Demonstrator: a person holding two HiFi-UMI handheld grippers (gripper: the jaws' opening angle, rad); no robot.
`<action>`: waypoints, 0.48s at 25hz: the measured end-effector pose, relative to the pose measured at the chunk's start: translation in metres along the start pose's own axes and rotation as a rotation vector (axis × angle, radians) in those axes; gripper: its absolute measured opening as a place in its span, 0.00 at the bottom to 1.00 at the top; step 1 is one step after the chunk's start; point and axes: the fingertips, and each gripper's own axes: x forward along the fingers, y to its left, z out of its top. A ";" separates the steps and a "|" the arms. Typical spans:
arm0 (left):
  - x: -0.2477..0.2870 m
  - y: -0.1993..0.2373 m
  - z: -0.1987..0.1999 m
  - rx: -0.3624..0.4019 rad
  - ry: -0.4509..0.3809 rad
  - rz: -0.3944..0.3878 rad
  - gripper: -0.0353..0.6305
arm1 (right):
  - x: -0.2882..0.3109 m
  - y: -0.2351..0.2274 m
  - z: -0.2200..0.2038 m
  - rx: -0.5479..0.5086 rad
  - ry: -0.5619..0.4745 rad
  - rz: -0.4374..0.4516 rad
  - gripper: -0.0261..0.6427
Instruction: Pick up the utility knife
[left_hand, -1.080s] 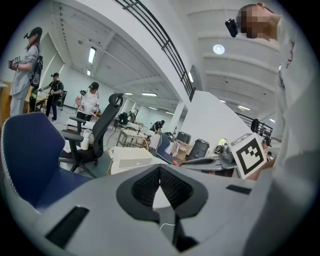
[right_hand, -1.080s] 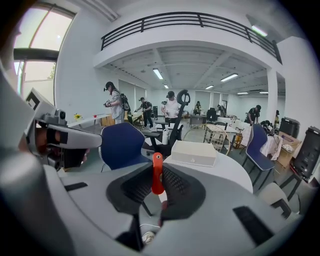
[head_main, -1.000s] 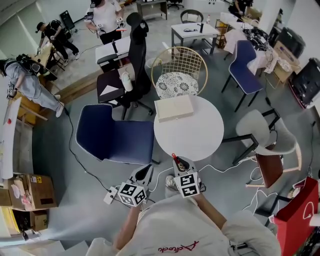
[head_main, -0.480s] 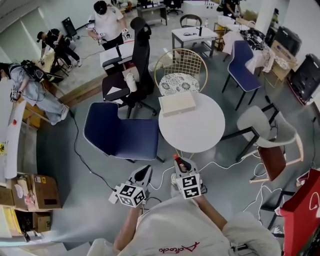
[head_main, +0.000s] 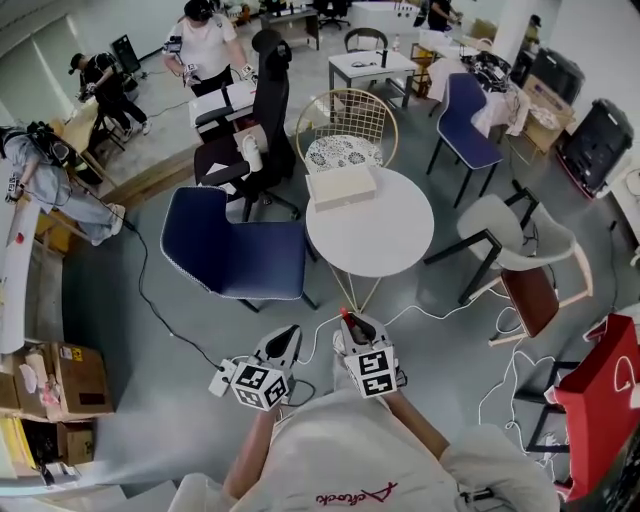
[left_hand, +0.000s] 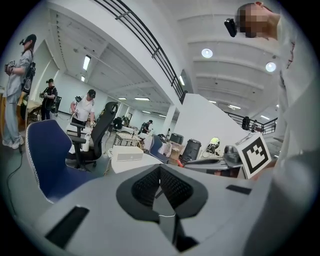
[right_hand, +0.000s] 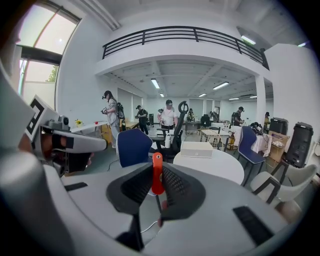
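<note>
1. Where the black ribbed pads of the right gripper (right_hand: 156, 176) close, a slim orange-red plastic utility knife (right_hand: 157, 172) stands clamped upright, its holed end poking above them.
2. The left gripper (left_hand: 160, 175) has its pads pressed together on nothing.
3. Both grippers hang near the person's chest, over grey floor and white cables (head_main: 440, 310). They are short of the round white table (head_main: 400, 250) bearing a flat white box (head_main: 341, 186), with a navy upholstered chair (head_main: 235, 250) just beside the table.
4. I judge the knife light and stiff, with a smooth casing that is a little slippery. Gripping the flat sides mid-handle, clear of the blade end, looks soundest, and the pick-up appears done.
</note>
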 end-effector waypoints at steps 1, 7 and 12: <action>-0.004 -0.005 -0.002 0.002 0.000 -0.007 0.07 | -0.007 0.003 -0.002 0.000 -0.005 -0.004 0.14; -0.022 -0.030 -0.016 0.013 -0.011 -0.040 0.07 | -0.045 0.022 -0.019 0.008 -0.030 -0.026 0.14; -0.032 -0.051 -0.022 0.019 -0.016 -0.072 0.07 | -0.078 0.036 -0.020 0.032 -0.056 -0.041 0.14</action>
